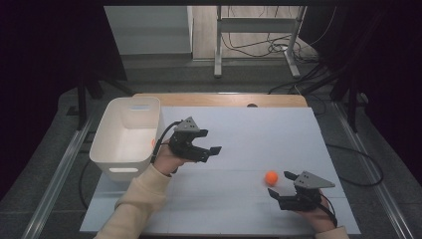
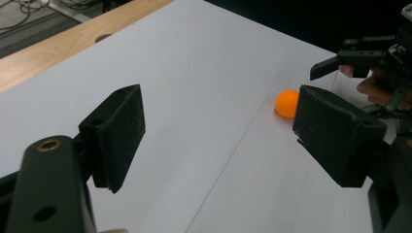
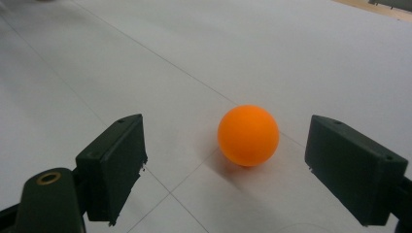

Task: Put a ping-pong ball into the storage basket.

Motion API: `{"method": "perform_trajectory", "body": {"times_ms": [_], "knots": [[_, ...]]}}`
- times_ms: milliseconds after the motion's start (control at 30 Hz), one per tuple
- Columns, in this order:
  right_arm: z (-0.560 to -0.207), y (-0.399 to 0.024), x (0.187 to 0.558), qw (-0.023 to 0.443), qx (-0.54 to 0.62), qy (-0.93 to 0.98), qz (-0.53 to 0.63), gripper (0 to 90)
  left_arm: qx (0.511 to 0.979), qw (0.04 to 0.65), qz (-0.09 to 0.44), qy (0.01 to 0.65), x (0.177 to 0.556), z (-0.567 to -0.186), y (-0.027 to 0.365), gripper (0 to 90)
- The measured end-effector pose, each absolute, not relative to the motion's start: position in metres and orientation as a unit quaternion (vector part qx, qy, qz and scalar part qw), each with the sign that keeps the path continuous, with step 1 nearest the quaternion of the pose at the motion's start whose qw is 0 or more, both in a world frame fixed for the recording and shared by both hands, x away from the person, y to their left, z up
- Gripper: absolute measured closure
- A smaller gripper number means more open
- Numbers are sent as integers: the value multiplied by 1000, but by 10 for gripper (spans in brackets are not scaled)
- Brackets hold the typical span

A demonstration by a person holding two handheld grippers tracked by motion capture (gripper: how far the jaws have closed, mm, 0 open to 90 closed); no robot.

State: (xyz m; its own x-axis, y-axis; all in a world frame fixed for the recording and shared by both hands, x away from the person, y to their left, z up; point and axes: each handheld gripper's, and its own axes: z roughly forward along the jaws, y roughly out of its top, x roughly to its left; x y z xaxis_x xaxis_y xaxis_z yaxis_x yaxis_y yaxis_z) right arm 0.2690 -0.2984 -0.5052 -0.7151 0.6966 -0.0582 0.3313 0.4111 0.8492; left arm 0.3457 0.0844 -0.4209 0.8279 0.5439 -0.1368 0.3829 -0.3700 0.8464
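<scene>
An orange ball [image 1: 271, 178] rests on the white table sheet [image 1: 249, 134] at the front right. My right gripper [image 1: 280, 185] lies low just right of it, jaws open and pointing at the ball. In the right gripper view the ball [image 3: 248, 135] sits a little ahead of the open gripper [image 3: 226, 127], touching neither pad. My left gripper [image 1: 211, 152] hovers mid-table beside the bin, open with nothing between its jaws. In the left gripper view that gripper [image 2: 218, 111] looks across the sheet toward the ball [image 2: 286, 103], with a finger [image 2: 350, 58] of the other gripper behind it.
A white plastic bin [image 1: 127, 137] stands at the table's left edge, close behind my left hand; a faint orange spot [image 1: 153, 143] shows at its right wall. A bare wooden strip [image 1: 219, 99] runs along the far edge. Cables and a metal stand lie on the floor beyond.
</scene>
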Motion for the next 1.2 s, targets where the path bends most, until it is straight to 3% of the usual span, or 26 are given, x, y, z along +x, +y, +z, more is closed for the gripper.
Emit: {"method": "perform_trajectory", "body": {"times_ms": [1200], "knots": [[-505, -298, 269, 207, 314, 816, 440, 156, 863, 435, 81, 246, 347, -458, 22, 201]]}}
